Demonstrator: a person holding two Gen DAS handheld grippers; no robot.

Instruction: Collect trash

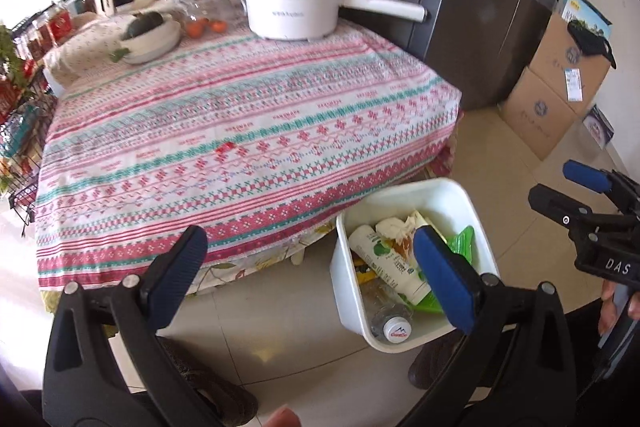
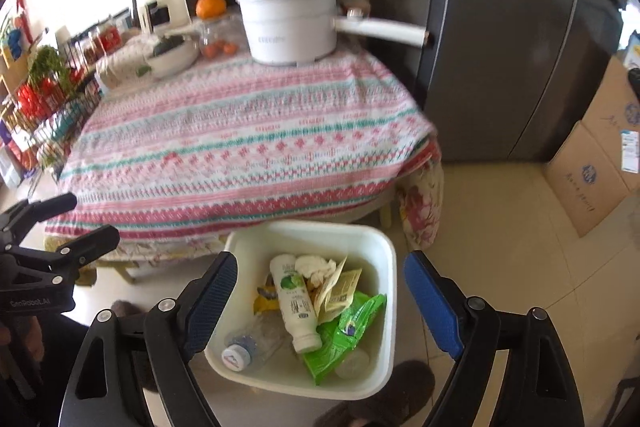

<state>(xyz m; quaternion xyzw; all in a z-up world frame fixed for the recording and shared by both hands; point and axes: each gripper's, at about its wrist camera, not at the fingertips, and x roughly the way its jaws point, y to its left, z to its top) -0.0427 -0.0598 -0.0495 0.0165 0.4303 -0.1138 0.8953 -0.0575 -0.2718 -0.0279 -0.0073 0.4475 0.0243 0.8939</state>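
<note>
Both your tongs stand agape, nothing between the pads: left gripper point(image 1: 316, 267), right gripper point(image 2: 320, 303). One white bin point(image 2: 384, 247) sits on the floor just beside the table point(image 2: 240, 131). In the bin, count: one white bottle point(image 2: 294, 303), one clear bottle point(image 2: 248, 347), one green wrapper point(image 2: 348, 335), one crumpled tissue point(image 2: 316, 267). On the table: one pot point(image 2: 288, 27).

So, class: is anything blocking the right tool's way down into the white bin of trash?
Nothing visible does. The right tool is open and empty above the white bin, whose top is uncovered; the trash lies inside it.
</note>
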